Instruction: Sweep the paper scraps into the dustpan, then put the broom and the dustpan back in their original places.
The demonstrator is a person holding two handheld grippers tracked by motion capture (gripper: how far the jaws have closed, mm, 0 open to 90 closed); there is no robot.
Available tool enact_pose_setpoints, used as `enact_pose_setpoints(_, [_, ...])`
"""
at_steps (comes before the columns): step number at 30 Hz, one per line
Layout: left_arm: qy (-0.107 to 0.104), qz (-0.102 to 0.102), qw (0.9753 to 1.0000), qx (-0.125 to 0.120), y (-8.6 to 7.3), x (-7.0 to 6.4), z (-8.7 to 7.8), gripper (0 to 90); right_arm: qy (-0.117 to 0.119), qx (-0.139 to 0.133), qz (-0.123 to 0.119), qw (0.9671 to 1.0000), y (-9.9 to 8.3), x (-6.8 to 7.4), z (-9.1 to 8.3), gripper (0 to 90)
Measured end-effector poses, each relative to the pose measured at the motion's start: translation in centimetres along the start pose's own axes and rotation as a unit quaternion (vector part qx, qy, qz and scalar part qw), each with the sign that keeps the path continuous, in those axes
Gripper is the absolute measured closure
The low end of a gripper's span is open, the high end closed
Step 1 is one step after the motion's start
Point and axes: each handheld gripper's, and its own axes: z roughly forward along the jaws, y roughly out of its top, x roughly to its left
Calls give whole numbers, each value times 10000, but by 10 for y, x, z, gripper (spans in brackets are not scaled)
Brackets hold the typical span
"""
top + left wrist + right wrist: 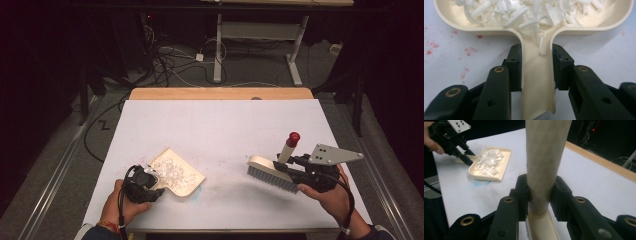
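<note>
The cream plastic dustpan (181,176), a shallow scoop heaped with crumpled white paper scraps (170,171), lies flat on the white worktop (220,125) at its near left, its channel-shaped handle clamped between the left tongs (537,65). Well apart to the right, the right tongs (539,192) grip the round handle of a stiff-bristled brush (272,172) with a red cap. Tilting the pan could spill the loose, light scraps over its low rim, and the smooth handle might slip in the tongs.
</note>
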Motion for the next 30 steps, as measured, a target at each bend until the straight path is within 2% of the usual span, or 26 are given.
enact_pose_setpoints(4, [5,-105,9999,-62,1,5,1,633,151,92,81,9998,-4,-4,-11,714])
enact_pose_setpoints(9, [22,-351,9992,-192,4,17,0,633,296,267,212,9990,-11,-15,-19,714])
enact_pose_setpoints(14, [232,-649,9971,-316,8,28,0,633,407,448,382,9974,-17,-25,-21,714])
enact_pose_setpoints(19, [380,-1007,9935,-370,5,38,-2,633,645,754,490,9939,-18,-34,-16,714])
enact_pose_setpoints(22, [507,-1255,9896,-477,2,43,-4,632,686,968,482,9918,-20,-39,-9,713])
enact_pose_setpoints(23, [515,-1276,9893,-477,2,45,-4,632,722,1078,515,9902,-21,-43,-7,713])
enact_pose_setpoints(24, [494,-1346,9883,-525,1,46,-3,632,719,1086,543,9900,-21,-46,-6,713])
enact_pose_setpoints(28, [467,-1495,9857,-617,1,43,0,621,633,1160,648,9891,-20,-57,0,707])
enact_pose_setpoints(30, [437,-1524,9851,-666,1,37,1,577,652,1191,672,9885,-18,-61,5,695])
